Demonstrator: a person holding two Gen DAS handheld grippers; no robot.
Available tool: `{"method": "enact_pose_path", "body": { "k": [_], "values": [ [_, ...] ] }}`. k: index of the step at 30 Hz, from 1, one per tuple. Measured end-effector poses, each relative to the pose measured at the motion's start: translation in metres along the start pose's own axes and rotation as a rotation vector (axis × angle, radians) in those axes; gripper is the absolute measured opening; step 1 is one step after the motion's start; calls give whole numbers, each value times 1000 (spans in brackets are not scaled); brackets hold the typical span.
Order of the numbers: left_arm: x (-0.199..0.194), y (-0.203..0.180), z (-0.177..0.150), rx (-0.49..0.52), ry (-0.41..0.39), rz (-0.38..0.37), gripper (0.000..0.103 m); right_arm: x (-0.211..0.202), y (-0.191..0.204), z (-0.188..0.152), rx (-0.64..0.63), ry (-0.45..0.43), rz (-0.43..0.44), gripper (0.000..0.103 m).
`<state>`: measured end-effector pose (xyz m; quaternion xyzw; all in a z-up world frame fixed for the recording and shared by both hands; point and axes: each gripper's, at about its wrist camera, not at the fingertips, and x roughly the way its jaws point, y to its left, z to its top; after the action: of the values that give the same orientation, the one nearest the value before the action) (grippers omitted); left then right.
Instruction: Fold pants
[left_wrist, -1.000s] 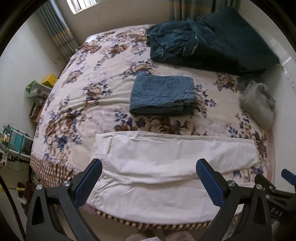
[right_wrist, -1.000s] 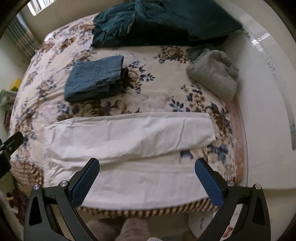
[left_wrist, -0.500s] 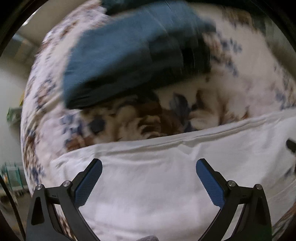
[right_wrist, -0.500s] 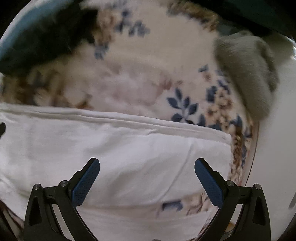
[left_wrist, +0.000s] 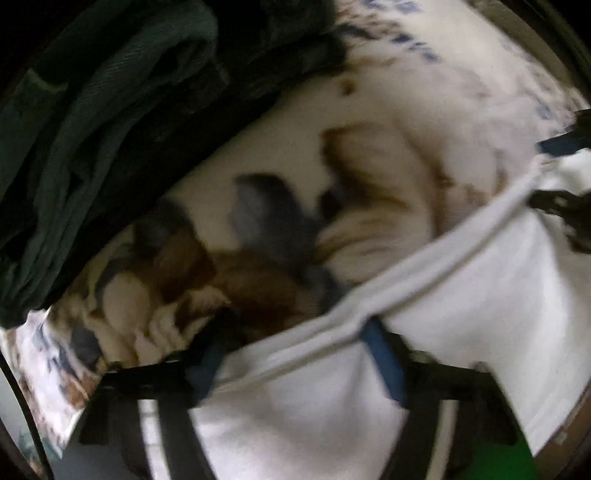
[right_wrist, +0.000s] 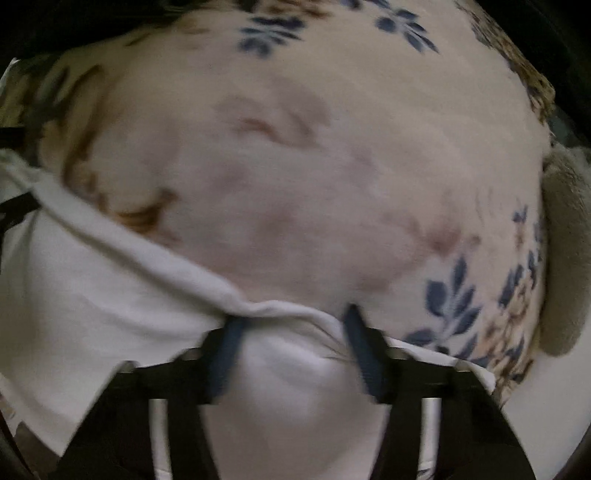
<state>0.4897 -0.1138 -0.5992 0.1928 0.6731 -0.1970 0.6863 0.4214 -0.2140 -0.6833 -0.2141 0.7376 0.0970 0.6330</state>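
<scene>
Nearest the lens, the left hand-held gripper (left_wrist: 295, 354) has its fingers drawn partway in around the far edge of the white pants (left_wrist: 461, 314), blue pads straddling the hem; the blur makes it hard to call a firm pinch, though the cloth bunches between them. The right hand-held gripper (right_wrist: 291, 347) sits the same way on the pants (right_wrist: 92, 295), and here the fabric puckers up in a small ridge between the pads, which reads as a bite taking hold without being sure of it. Two grips along one long edge make sense: lifted together, that edge should carry over evenly, so the fold lands straight, not skewed.

The pants lie flat on the near part of the bed (right_wrist: 332, 166), white cloth running across both views below the flowered bedspread. At the right margin of the left view, the other gripper's dark tip shows at the same edge.

Further out, a dark green garment (left_wrist: 92, 147) rests on the bedspread beyond the left gripper, apart from the pants. On the right side, a grey towel (right_wrist: 565, 258) sits at the bed's edge, well clear of the fold.
</scene>
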Motion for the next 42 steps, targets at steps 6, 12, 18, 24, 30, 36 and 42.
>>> {"method": "enact_pose_path", "body": {
  "k": [6,12,18,24,30,36,42],
  "values": [
    [-40,0,-21,-18,-65,-30,11,-19,-8,-32,115,-73,18,9],
    [-113,-8,-69,-156,-139,-36,7,-59,-9,-83,202,-163,21,6],
    [-174,-19,-136,-210,-211,-20,6,-120,19,-122,263,-236,10,6],
    [-152,-60,-177,-334,-188,-87,5,-148,80,-208,337,-241,17,6],
    [-118,-107,-251,-388,-97,-184,5,-111,119,-293,423,-140,16,6],
    [-50,-127,-295,-426,27,-189,5,-58,177,-323,317,-52,-42,6],
    [-26,-121,-298,-473,61,-223,5,-31,200,-320,291,-10,-57,6]
  ]
}}
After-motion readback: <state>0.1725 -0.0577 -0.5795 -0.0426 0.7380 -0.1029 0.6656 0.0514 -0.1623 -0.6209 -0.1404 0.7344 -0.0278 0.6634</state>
